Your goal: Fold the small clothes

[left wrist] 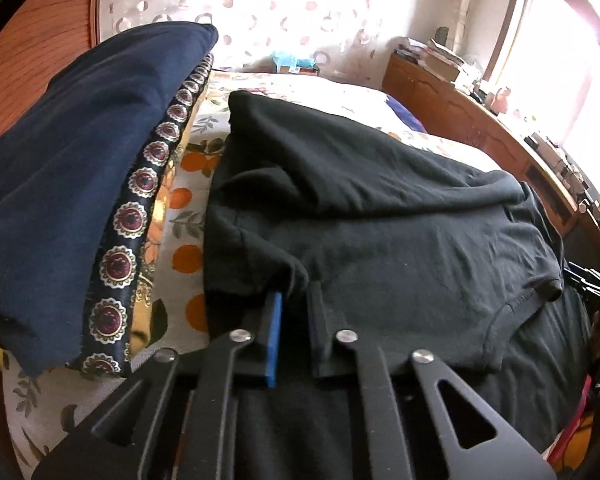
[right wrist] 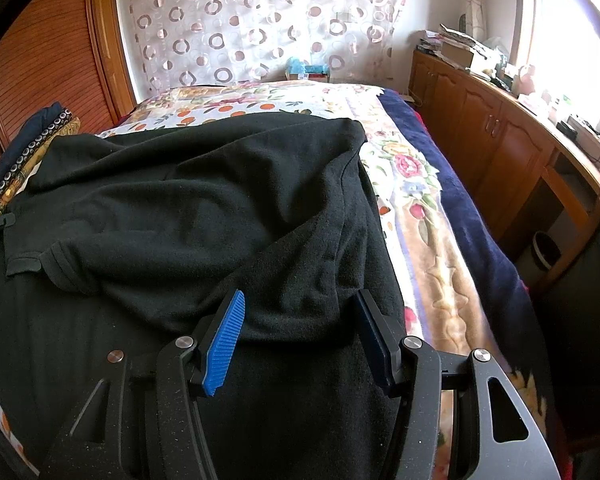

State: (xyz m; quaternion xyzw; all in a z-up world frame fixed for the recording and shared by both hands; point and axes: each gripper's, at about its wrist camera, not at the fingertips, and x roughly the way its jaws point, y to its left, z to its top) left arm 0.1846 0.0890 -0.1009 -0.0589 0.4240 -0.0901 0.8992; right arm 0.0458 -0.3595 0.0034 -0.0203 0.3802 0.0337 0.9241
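The left tool (left wrist: 296, 300) is clamped on a fold of the black garment (left wrist: 380, 220): its two pads stand close together with a tuck of dark fabric pinched between them near the garment's left edge. To the far left of that grip, a stack of folded clothes (left wrist: 80, 152), navy on top with a patterned band below, rests on the bed (left wrist: 188, 208), just beside the garment and not touching the tool.

The black garment lies spread across the floral bedspread, crumpled, with loose ridges running through its middle and a ribbed sleeve cuff (right wrist: 40, 260) lying on top toward the left side in the right wrist view.

The right tool (right wrist: 300, 312) stands apart, jaws open, with a raised ridge of the same garment lying between them. The pads do not press the cloth.

Handling notes:
- The fabric appears to be a soft, light knit. It will likely drape and sag, not hold a shape.
- It should not slip readily from ribbed pads, but a thin single layer may pull out under tension.
- Take hold at a hem, seam or cuff, where the cloth is doubled and firmer.
- For a level fold, the right tool is best closed on the garment's right edge, matching the left grip.
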